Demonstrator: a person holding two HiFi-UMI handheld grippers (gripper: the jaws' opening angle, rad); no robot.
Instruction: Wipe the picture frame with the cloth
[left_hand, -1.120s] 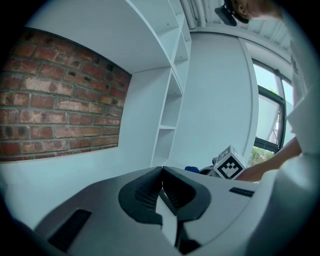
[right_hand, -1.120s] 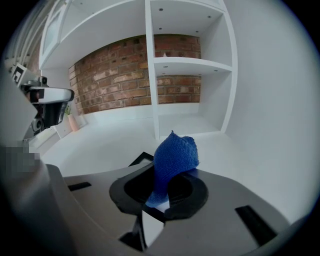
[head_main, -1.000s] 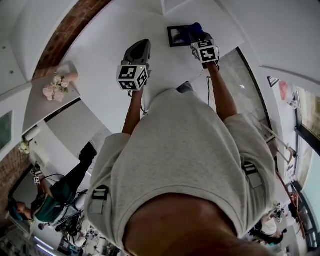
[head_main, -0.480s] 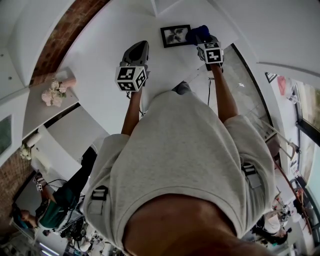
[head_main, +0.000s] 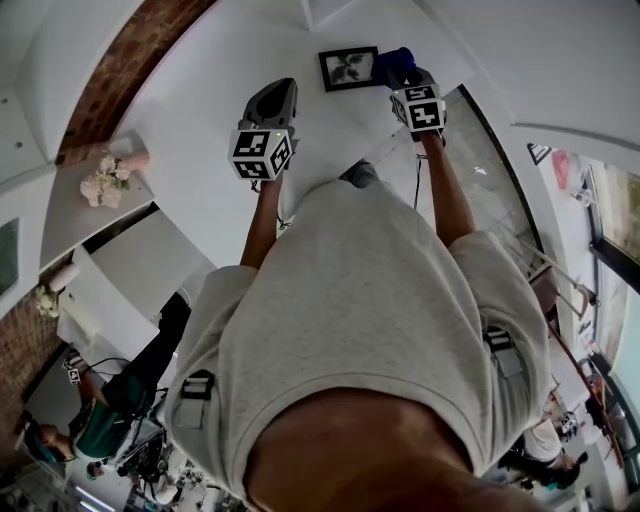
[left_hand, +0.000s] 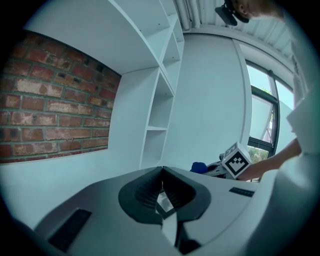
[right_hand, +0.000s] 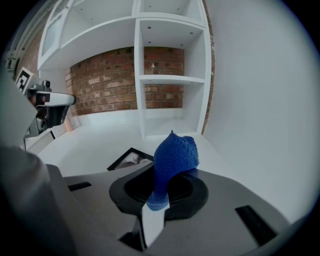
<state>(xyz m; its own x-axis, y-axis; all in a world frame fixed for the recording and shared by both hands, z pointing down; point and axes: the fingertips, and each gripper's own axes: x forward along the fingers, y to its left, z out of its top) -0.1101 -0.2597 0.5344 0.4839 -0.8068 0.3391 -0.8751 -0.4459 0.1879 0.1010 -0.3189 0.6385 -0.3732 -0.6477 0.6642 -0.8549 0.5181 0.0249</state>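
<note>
Cannot see frame's (right_hand: 128, 158) near half behind right gripper (right_hand: 159, 194); cannot make out its photo.

Bright even daylight, white surfaces washed out; strong fisheye bending, dark vignetted corners.

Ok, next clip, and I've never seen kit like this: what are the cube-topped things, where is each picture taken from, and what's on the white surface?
There is no robot here. A person holds a two-jaw gripper in each hand, and the patterned cubes are part of the grippers. The head view comes from a camera on the person's head, looking steeply down over their torso. The other two cameras ride on the grippers and look along the jaws. A black picture frame lies flat on the white counter. The right gripper is shut on a blue cloth, held just beside the frame. The left gripper is shut and empty, over the counter and away from the frame.
</note>
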